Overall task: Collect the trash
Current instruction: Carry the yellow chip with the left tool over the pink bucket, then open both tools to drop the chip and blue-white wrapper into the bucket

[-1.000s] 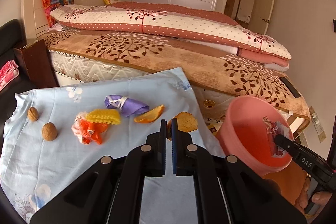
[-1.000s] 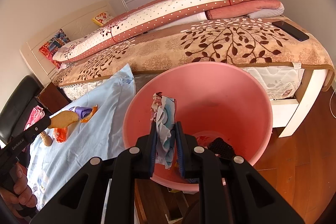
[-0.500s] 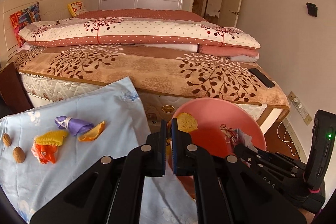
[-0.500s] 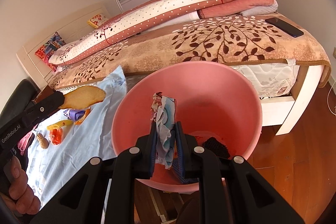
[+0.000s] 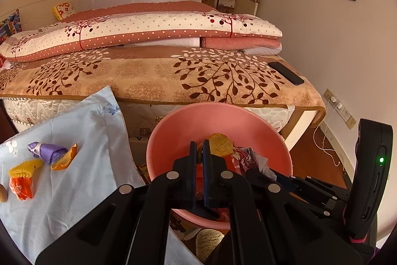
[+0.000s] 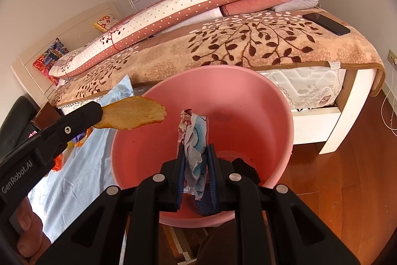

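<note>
My left gripper [image 5: 197, 148] is shut on a flat piece of orange peel [image 5: 219, 145] and holds it over the pink bin [image 5: 173, 131]. In the right wrist view the peel [image 6: 134, 112] hangs at the bin's left rim [image 6: 248, 101]. My right gripper [image 6: 196, 155] is shut on a crumpled wrapper [image 6: 194, 138] above the bin's inside. The wrapper also shows in the left wrist view [image 5: 244, 157]. A purple wrapper [image 5: 47, 150], an orange peel piece [image 5: 65, 158], a yellow piece [image 5: 23, 167] and an orange wrapper [image 5: 22, 186] lie on the blue cloth [image 5: 86, 140].
A nut [image 5: 3, 193] lies at the cloth's left edge. A dark object [image 6: 245, 169] sits in the bin's bottom. The bed [image 5: 148, 76] stands behind, with a phone [image 5: 285, 72] on its corner. Wooden floor [image 6: 347, 178] lies to the right.
My left gripper has carried the peel rightward from over the cloth to over the bin. My right gripper still holds the wrapper over the bin.
</note>
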### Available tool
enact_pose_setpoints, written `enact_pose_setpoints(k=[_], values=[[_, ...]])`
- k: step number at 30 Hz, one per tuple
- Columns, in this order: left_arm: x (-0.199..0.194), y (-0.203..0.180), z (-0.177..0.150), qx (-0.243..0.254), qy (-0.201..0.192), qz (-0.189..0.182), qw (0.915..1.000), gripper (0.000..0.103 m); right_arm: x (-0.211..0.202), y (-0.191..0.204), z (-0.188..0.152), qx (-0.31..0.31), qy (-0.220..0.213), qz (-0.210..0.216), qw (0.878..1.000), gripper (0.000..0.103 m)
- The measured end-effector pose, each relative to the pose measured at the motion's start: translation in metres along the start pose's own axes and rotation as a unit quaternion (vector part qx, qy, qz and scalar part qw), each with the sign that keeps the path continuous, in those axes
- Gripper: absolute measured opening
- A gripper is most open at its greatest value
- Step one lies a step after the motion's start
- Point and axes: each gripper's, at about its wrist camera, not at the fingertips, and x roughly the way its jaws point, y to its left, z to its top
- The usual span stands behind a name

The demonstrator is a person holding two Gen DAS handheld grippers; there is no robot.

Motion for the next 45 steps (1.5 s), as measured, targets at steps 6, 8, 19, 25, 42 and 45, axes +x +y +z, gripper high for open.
enact_pose_setpoints(k=[6, 8, 19, 25, 42, 45], values=[[0.009, -0.001, -0.004, 0.004, 0.011, 0.005, 0.9999, 0.004, 0.002, -0.004, 0.0, 0.004, 0.003, 0.0, 1.0, 0.016], [0.01, -0.001, -0.005, 0.004, 0.013, 0.005, 0.9999, 0.004, 0.002, -0.004, 0.0, 0.005, 0.003, 0.0, 1.0, 0.016], [0.012, -0.001, -0.006, 0.005, 0.023, 0.0, 0.9997, 0.004, 0.002, -0.004, -0.001, 0.005, 0.004, 0.001, 1.0, 0.017], [0.01, 0.005, -0.005, -0.016, 0.026, -0.003, 0.9995, 0.035, 0.001, -0.002, -0.001, 0.002, 0.001, 0.0, 1.0, 0.017], [-0.009, 0.016, -0.004, -0.033, 0.01, -0.007, 0.9994, 0.042, -0.008, 0.008, 0.003, -0.005, -0.013, 0.008, 1.0, 0.033], [-0.012, 0.02, -0.003, -0.041, 0.009, -0.007, 0.9991, 0.042, -0.012, 0.012, 0.004, -0.008, -0.022, 0.01, 1.0, 0.035]])
